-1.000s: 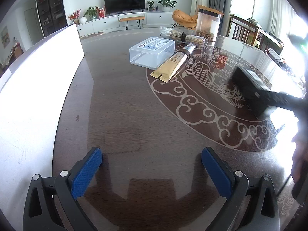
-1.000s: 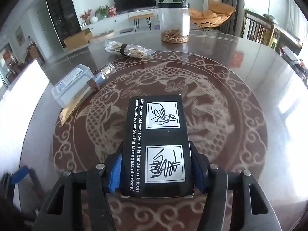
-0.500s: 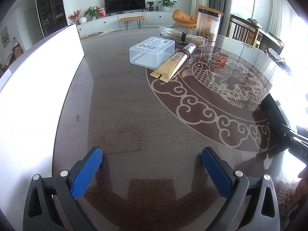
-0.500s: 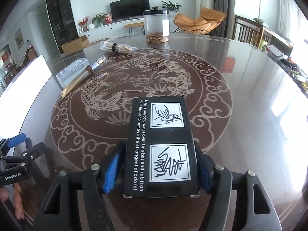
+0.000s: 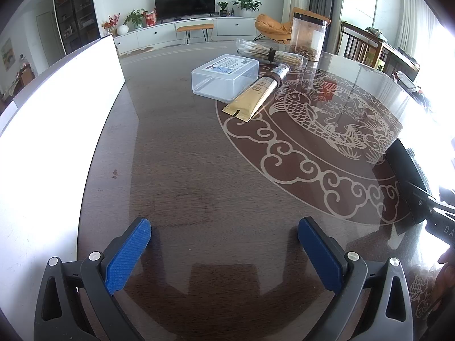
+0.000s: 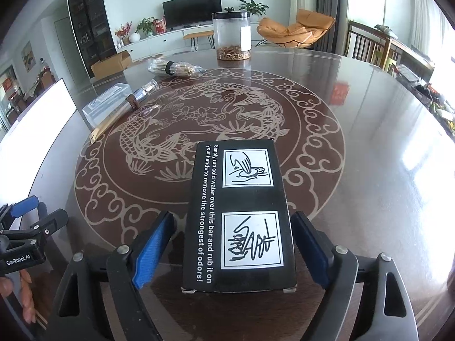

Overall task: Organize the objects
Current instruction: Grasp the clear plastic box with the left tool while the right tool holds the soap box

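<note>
A flat black box (image 6: 240, 216), matte with crisp corners and two white-framed line drawings beside a run of white print, lies flat on the tabletop (image 6: 369, 147) at the near rim of the carved circle, right between the blue ribbed pads of the right claw (image 6: 231, 244). Those jaws are opening: there is a clear gap on both sides, so the box is between them but not gripped. A second ago the pads were pressed to its flanks and the box sat further in over the fish pattern; now it is down near the edge. The tabletop is dark, glossy wood under a mirror sheen, inlaid with pale scrolling clouds and koi. Over on the left sit a clear lidded plastic container (image 5: 226, 75), a tan squeeze tube (image 5: 256, 95) with a silver cap leaning against it, a wrapped bundle of thin sticks (image 5: 270, 54) with a dark band, and a tall clear canister (image 5: 307, 38) with brown bits at the bottom. The left claw (image 5: 224, 245) hangs wide open over bare wood, holding nothing, unmoved from the earlier frames. Behind: a bright living room, a television on a long white cabinet, potted plants, an orange lounge chair, wooden chairs on the right.
</note>
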Demonstrator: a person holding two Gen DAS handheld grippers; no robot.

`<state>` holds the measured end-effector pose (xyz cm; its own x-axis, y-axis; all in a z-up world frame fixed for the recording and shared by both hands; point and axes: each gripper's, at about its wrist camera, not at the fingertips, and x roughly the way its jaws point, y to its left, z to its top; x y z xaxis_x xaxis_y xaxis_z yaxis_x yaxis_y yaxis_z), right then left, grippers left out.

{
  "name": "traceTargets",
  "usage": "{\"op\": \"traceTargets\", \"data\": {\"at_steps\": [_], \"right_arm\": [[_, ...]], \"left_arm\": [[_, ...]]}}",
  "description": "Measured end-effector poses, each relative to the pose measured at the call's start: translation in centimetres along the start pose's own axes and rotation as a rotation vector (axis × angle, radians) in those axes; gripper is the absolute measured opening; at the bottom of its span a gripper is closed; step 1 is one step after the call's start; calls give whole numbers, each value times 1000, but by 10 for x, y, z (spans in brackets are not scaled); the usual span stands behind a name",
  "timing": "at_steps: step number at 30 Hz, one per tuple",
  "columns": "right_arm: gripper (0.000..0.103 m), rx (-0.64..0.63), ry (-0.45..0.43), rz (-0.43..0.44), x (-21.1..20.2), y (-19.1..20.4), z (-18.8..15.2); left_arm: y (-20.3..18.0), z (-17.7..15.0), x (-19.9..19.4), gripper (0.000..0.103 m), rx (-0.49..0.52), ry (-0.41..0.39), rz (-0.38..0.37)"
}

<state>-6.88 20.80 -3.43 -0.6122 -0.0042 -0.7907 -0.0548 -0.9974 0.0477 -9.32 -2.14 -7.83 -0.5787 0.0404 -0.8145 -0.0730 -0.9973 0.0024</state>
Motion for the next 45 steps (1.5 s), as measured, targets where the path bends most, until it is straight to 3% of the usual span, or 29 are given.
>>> {"op": "traceTargets", "data": {"at_steps": [20, 22, 27, 31, 33, 35, 37, 42, 44, 45], "right_arm": [[89, -7, 4, 6, 3, 2, 1], [89, -7, 4, 6, 3, 2, 1], [90, -6, 4, 7, 3, 2, 1], [90, -7, 4, 10, 4, 2, 2], [90, -6, 3, 12, 3, 2, 1], [90, -4, 2, 16, 4, 2, 2], [91, -4, 2, 18, 4, 3, 2], [91, -8, 5, 18, 5, 3, 2], [92, -7, 4, 20, 5, 4, 2], [91, -7, 4, 19, 5, 3, 2]], "left_arm": [[0, -2, -1, 103, -7, 3, 6], [0, 3, 1, 103, -5, 54, 2], [-2, 58, -18, 103, -27, -11, 3], [8, 121, 6, 103, -130, 52, -144], [8, 143, 28, 103, -99, 88, -126], [7, 163, 51, 103, -11, 104, -56], [7, 178, 67, 103, 40, 103, -37], [11, 194, 94, 103, 30, 122, -136], [8, 191, 103, 103, 47, 145, -134], [8, 190, 106, 91, 55, 141, -123]]}}
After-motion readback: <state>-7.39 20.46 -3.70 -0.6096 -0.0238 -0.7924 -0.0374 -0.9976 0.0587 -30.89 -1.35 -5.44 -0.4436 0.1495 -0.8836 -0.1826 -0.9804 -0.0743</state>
